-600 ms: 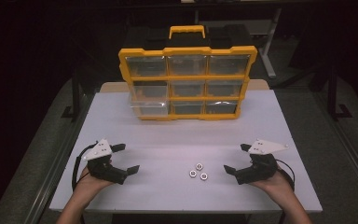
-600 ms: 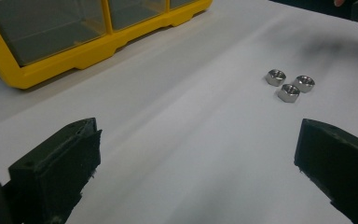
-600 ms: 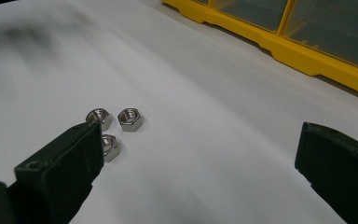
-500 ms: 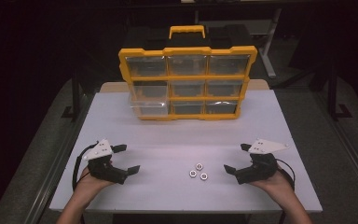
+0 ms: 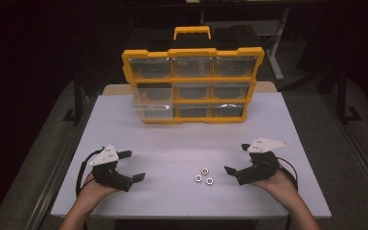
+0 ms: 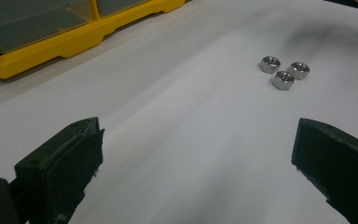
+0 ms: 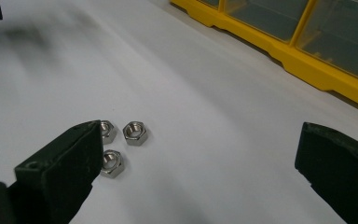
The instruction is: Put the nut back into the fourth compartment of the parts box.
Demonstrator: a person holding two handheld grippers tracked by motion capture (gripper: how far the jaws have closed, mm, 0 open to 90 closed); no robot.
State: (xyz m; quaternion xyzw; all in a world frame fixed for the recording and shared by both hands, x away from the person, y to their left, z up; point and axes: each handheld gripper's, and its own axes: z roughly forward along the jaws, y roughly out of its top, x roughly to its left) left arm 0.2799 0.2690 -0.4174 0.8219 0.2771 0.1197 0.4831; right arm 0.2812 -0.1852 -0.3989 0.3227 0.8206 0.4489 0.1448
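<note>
Both forearms come in over the near edge of the table (image 5: 182,139), one toward each near corner. The left tongs (image 5: 133,166) sit in the left hand (image 5: 93,188) near the near-left corner, jaws spread wide with nothing between them, pointing inward toward the table's middle. The right tongs (image 5: 237,159) sit in the right hand (image 5: 274,181) near the near-right corner, jaws likewise wide apart and empty, pointing inward toward the left. A cable loops from each at the wrist.

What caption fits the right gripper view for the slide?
Open right gripper low over the white table, three steel hex nuts beside its jaw, yellow organiser case behind.
</note>
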